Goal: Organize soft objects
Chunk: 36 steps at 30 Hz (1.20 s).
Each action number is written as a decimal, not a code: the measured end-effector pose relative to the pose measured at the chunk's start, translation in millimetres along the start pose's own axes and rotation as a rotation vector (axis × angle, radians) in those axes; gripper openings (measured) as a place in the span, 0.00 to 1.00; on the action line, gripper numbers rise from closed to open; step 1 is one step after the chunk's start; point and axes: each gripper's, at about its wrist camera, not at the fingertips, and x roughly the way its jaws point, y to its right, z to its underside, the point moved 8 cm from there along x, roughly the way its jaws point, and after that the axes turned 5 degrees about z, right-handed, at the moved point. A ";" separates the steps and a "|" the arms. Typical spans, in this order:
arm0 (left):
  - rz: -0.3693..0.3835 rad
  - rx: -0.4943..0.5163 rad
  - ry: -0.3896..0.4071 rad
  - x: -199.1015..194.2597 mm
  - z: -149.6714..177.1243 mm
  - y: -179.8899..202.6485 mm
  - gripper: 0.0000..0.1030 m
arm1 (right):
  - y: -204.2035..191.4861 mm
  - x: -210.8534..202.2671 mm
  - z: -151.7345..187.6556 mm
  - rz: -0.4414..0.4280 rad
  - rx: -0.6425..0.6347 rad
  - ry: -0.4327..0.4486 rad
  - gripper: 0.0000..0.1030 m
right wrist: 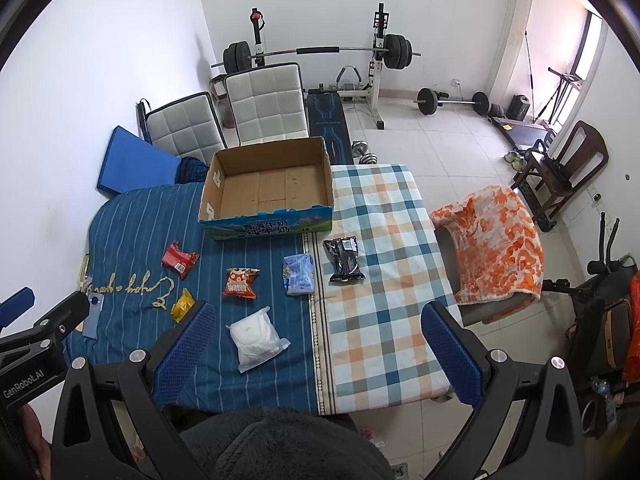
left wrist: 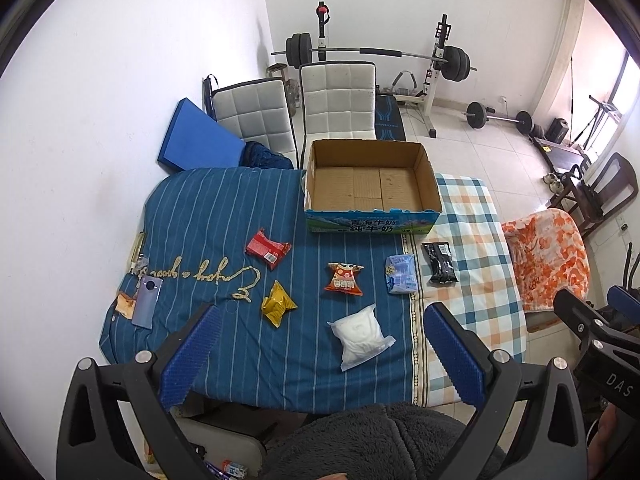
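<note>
An open cardboard box (left wrist: 434, 194) (right wrist: 208, 200) stands empty at the far side of the covered table. Soft packets lie in front of it: a red one (left wrist: 267, 248) (right wrist: 179, 259), a yellow one (left wrist: 278, 303) (right wrist: 183, 305), an orange one (left wrist: 345, 279) (right wrist: 240, 282), a light blue one (left wrist: 401, 274) (right wrist: 298, 275), a black one (left wrist: 440, 263) (right wrist: 344, 260) and a white pouch (left wrist: 360, 336) (right wrist: 256, 338). My left gripper (left wrist: 320, 354) and right gripper (right wrist: 316, 354) are both open and empty, held above the near edge.
A blue phone (left wrist: 146, 295) (right wrist: 93, 314) lies at the table's left edge. Two white chairs (left wrist: 338, 104) and a blue mat (left wrist: 196, 138) stand behind the table. An orange-patterned cloth (right wrist: 494, 244) drapes a chair on the right. Gym weights (right wrist: 316, 54) fill the back.
</note>
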 end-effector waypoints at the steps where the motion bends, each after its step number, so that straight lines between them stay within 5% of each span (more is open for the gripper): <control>1: -0.001 -0.001 0.001 -0.4 0.6 0.7 1.00 | -0.1 0.0 -0.9 0.003 -0.001 0.004 1.00; 24: 0.020 -0.024 -0.024 12.7 0.8 -0.4 1.00 | -1.8 16.9 -3.5 -0.001 -0.004 0.006 1.00; 28: 0.030 -0.055 -0.081 45.9 7.7 -3.7 1.00 | 8.8 51.5 0.3 0.016 0.006 -0.049 1.00; 36: 0.056 -0.125 -0.314 162.7 51.6 -5.8 1.00 | 34.8 171.4 29.7 0.042 0.004 -0.217 1.00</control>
